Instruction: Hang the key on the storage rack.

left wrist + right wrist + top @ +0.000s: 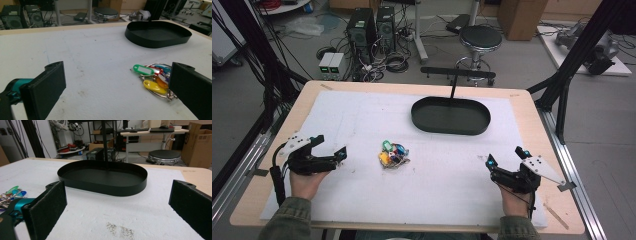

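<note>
1. Resting on the white mat point(362, 200), left gripper point(330, 148) has jaws spread wide, gripping nothing.
2. Right gripper point(504, 159) likewise released, low on the mat's right side.
3. Bunch of coloured key tags point(393, 154) lies mid-mat between both grippers, nearer the left.
4. Black oval tray point(451, 115) sits beyond, toward the table's far edge.

floor: grey | stool point(480, 39) | computer towers point(372, 27) | cardboard box point(522, 17)
</note>
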A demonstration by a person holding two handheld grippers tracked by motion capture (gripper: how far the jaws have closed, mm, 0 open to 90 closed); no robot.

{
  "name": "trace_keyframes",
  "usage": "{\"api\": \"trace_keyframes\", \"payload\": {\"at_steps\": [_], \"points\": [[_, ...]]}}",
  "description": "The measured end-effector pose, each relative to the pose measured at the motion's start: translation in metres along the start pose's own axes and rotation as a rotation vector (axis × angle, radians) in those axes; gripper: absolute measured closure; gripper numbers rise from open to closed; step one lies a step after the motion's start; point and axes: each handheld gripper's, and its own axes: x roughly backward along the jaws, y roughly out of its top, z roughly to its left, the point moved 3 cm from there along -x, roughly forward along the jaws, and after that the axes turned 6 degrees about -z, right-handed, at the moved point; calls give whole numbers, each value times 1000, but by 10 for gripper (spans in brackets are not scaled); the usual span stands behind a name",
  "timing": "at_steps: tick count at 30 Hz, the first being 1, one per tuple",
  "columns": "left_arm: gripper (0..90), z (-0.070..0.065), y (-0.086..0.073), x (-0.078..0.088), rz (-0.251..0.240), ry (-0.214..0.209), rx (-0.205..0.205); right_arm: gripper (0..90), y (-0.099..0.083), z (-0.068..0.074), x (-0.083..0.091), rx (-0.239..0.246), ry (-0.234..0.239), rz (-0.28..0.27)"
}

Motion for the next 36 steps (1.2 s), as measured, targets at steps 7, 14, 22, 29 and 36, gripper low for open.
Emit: {"api": "trace_keyframes", "payload": {"at_steps": [7, 14, 22, 29, 36], "points": [[18, -8, 1, -4, 11, -17, 5, 4, 0, -1, 0, 1, 2, -1], [18, -20, 1, -11, 31, -59, -15, 4, -1, 0, -1, 0, 9, -1], [18, -36, 2, -22, 62, -108, -32, 5, -1, 0, -1, 3, 13, 1], [18, -56, -2, -33, 113, -167, -71, 4, -1, 0, -1, 5, 13, 1], [18, -71, -8, -43, 174, -215, -95, 4, -1, 0, -1, 3, 13, 4]]}}
